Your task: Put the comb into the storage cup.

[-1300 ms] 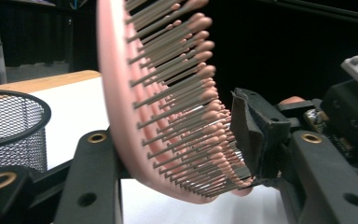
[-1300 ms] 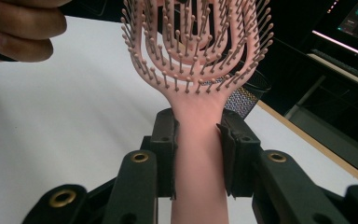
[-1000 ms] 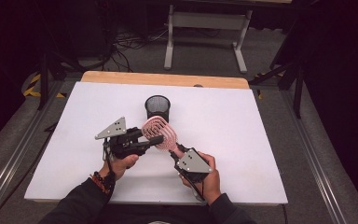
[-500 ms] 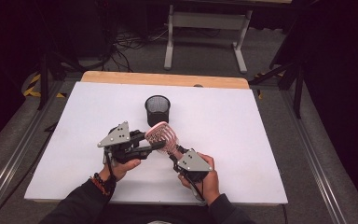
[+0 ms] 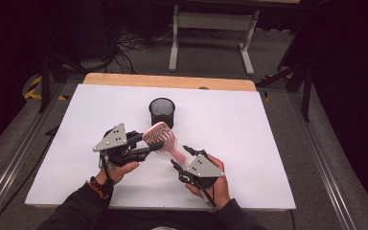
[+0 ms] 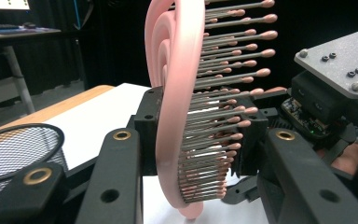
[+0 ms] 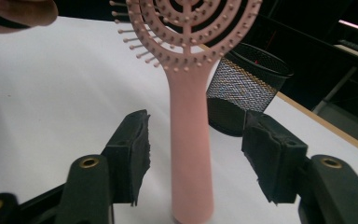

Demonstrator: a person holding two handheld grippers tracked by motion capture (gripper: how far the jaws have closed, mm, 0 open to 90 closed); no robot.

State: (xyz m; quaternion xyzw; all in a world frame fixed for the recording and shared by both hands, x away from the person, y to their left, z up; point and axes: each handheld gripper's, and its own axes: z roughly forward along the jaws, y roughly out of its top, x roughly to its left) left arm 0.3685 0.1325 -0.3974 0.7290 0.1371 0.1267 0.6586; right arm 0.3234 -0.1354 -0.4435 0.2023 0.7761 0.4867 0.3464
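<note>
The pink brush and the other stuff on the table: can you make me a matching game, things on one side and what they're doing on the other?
Things:
1. Brush
2. Mesh cup
3. Left gripper
4. Right gripper

States:
A. Black, standing upright on the white table
B. Jaws apart on either side of the handle, not pressing it
C. Pink, held up off the table by its head
D. Clamped on the bristled head

Pairs: 1-C, 2-A, 3-D, 4-B. The right gripper's jaws have just been opening, with the brush handle between them.
</note>
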